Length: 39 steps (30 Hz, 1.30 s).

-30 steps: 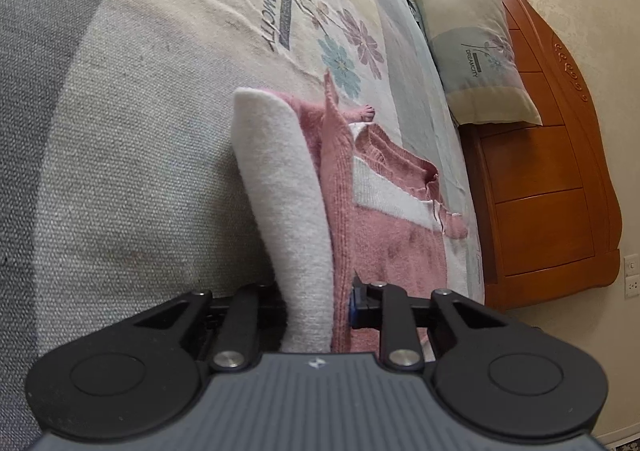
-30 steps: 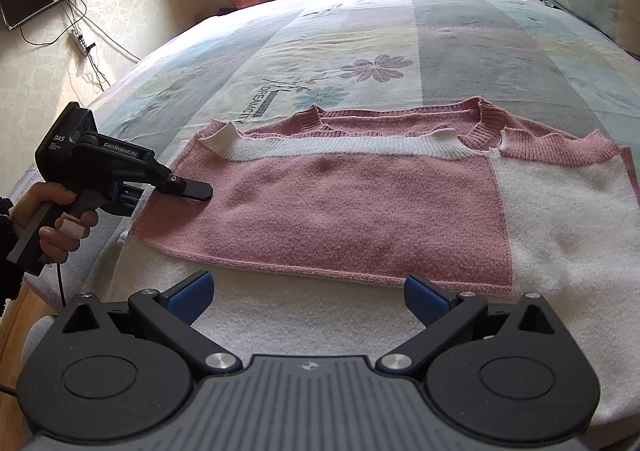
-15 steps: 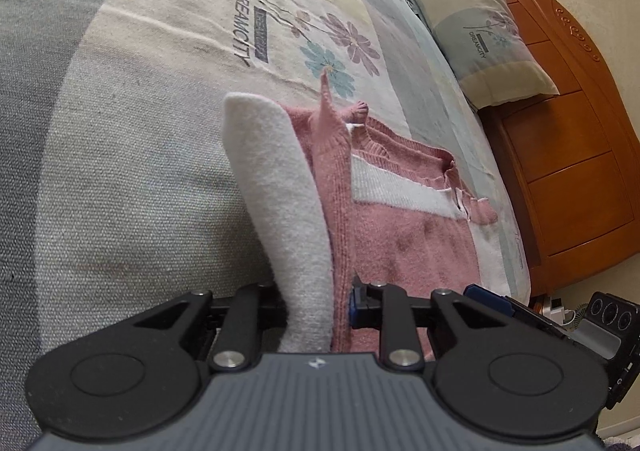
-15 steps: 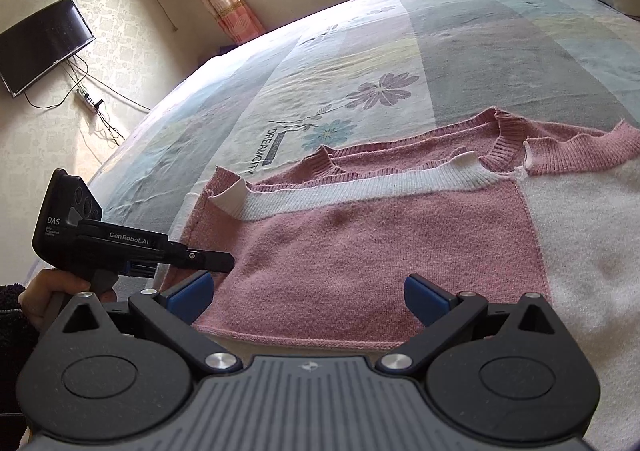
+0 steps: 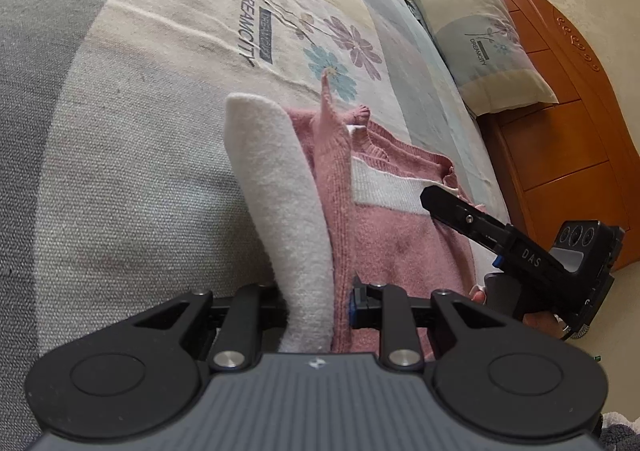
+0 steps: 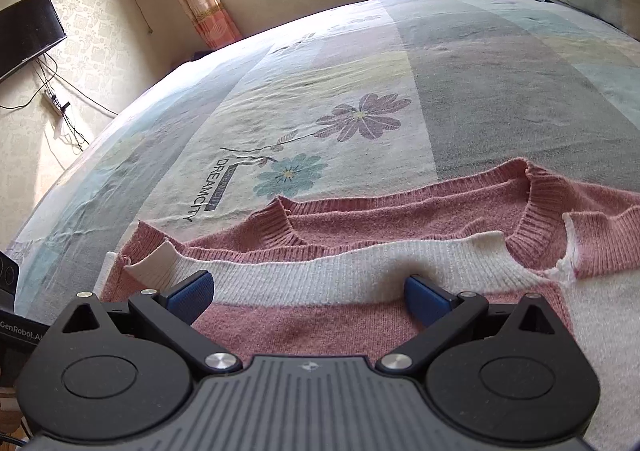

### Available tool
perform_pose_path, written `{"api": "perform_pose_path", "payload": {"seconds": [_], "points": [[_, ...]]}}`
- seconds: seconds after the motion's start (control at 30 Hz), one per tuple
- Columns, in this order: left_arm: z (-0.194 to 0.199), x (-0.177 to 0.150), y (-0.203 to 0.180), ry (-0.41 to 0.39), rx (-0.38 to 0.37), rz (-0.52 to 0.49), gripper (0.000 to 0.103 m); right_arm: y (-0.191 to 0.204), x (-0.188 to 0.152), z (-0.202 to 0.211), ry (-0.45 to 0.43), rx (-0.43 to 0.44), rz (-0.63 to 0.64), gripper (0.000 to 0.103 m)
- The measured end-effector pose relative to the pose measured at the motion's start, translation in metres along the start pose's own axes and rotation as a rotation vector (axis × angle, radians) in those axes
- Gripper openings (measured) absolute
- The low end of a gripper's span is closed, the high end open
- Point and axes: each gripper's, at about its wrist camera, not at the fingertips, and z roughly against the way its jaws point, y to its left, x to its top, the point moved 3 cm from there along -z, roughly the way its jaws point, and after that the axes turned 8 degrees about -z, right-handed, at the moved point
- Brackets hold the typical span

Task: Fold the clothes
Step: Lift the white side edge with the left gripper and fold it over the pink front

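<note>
A pink and white sweater (image 6: 360,315) lies on a flowered bed (image 6: 480,91), low in both frames, its edge pinched upright in the left tongs (image 5: 320,311), while the right tongs (image 6: 308,291) hover spread wide above it, grasping nothing.

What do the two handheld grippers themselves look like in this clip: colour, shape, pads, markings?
Both are matte black with a ribbed grey top plate, two round bosses and silver pivot screws on angled linkage arms. The right gripper has blue pads; seen from the left view it is a long black pistol-shaped body lettered DAS. The left gripper shows a bit of blue at one finger; its edge in the right view reads GenRobot.AI.
</note>
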Motion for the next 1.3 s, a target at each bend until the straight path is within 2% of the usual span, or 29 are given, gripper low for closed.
{"api": "perform_pose_path", "payload": {"seconds": [0.1,0.17,0.27,0.37,0.47,0.6,0.7,1.0,1.3], "points": [[0.0,0.0,-0.003,0.004,0.015,-0.006,0.025,0.003,0.0,0.009,0.014,0.0,-0.005,0.103],[-0.001,0.002,-0.007,0.015,0.031,-0.014,0.025,0.005,-0.007,0.031,0.018,0.036,-0.02,0.103],[-0.002,0.003,-0.011,0.031,0.055,-0.027,0.025,0.006,-0.026,0.062,0.025,0.082,-0.048,0.103],[-0.003,0.005,-0.014,0.043,0.075,-0.033,0.025,0.003,-0.051,0.08,0.045,0.083,-0.055,0.103],[-0.003,0.005,-0.014,0.045,0.082,-0.029,0.025,0.001,-0.063,0.088,0.021,0.084,-0.048,0.103],[-0.003,0.005,-0.013,0.041,0.081,-0.018,0.025,0.004,-0.058,0.089,-0.009,0.124,-0.06,0.103],[-0.003,0.005,-0.01,0.041,0.065,-0.005,0.025,0.003,-0.058,0.079,0.023,0.068,-0.086,0.103],[-0.004,0.008,-0.009,0.056,0.055,0.018,0.025,0.001,-0.1,0.105,0.056,0.058,-0.079,0.103],[-0.005,0.008,-0.012,0.049,0.075,0.025,0.026,-0.001,-0.101,0.111,0.054,0.049,-0.102,0.103]]}}
